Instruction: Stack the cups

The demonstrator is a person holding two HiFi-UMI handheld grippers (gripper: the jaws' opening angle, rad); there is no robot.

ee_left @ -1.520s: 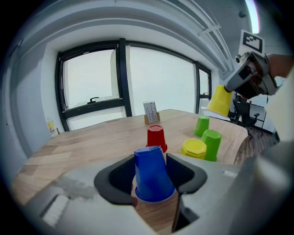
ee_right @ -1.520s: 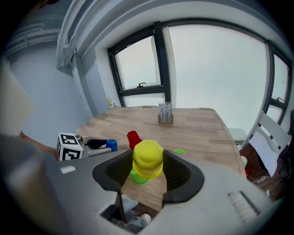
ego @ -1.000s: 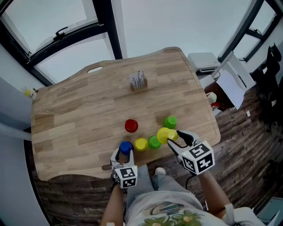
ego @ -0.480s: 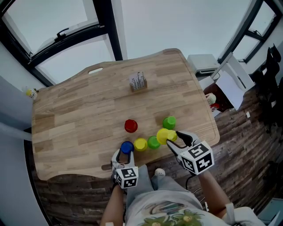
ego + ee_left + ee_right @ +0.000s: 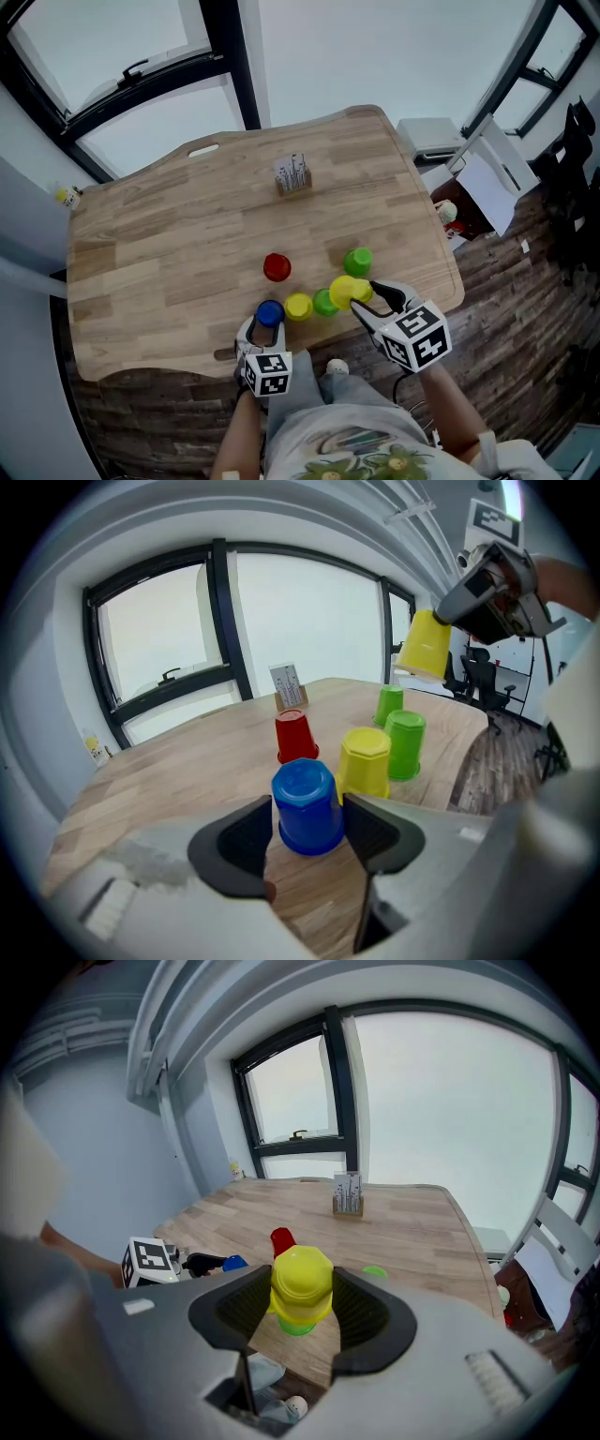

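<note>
At table [image 5: 169, 281] near edge: R claw [image 5: 364, 295] grips yellow cup [image 5: 344, 289] raised over green cup [image 5: 324, 303], prob. for nesting; L claw [image 5: 269, 323], jaws just opened wider, straddles blue cup [image 5: 270, 311] w/o pressing.

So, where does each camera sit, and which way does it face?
Head view: on the person's head, looking down at the table; shows left hand-held gripper, right hand-held gripper, forearms, lap.
Left gripper view: on the left hand-held gripper, facing the window; jaws, just opening, flank the blue cup.
Right gripper view: on the right one, facing the window; jaws grip a yellow cup.
Both gripper views share the red cup.
</note>
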